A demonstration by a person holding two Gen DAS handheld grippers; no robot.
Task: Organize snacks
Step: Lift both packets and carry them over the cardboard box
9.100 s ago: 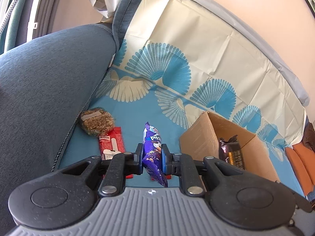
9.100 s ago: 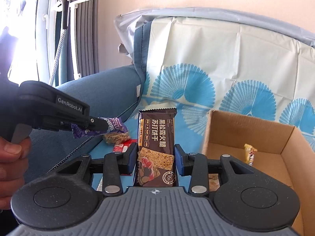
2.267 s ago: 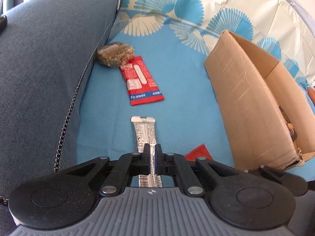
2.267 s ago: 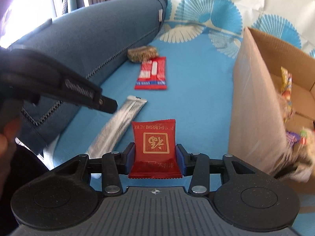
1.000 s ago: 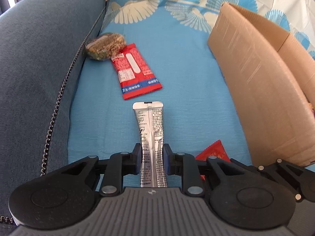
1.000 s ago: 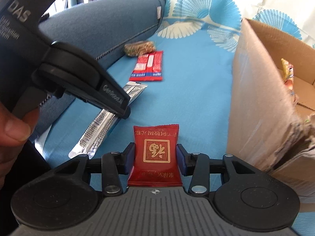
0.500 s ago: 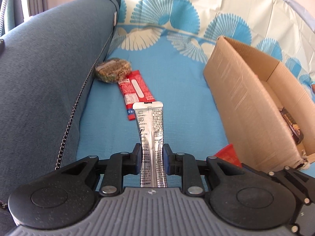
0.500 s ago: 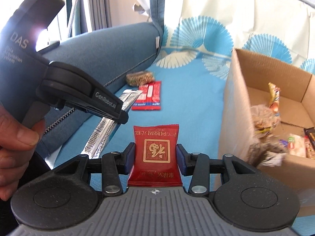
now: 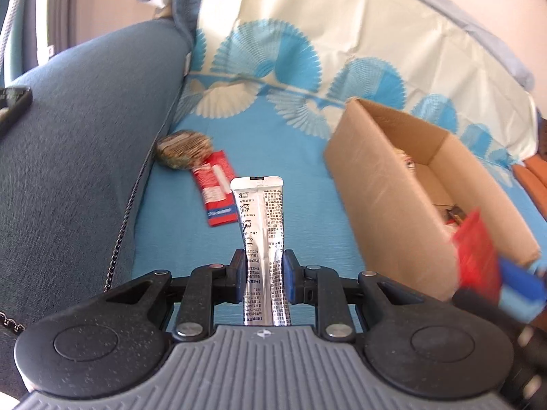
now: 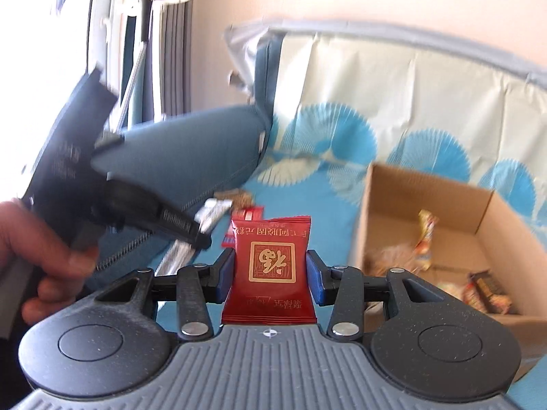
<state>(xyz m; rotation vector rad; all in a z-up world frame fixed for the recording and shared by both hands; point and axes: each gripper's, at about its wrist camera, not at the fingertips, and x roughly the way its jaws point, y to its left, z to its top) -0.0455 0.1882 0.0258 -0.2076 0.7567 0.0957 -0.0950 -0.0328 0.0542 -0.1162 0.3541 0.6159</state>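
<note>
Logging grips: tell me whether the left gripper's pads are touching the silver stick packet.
Touching. The left wrist view shows the left gripper with both blue pads pressed against the sides of the silver stick packet, no gap either side.

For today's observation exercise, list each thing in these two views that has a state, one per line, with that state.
Left gripper: shut on the silver stick sachet, lifted.
Right gripper: shut on the red snack packet, lifted.
Cardboard box: open-topped, holding several snacks.
Red wrapper bar: lying flat on the sofa.
Round grain cake: lying against the armrest.

Both wrist views face forward, sharing the cardboard box (image 9: pixel 393 184).
</note>
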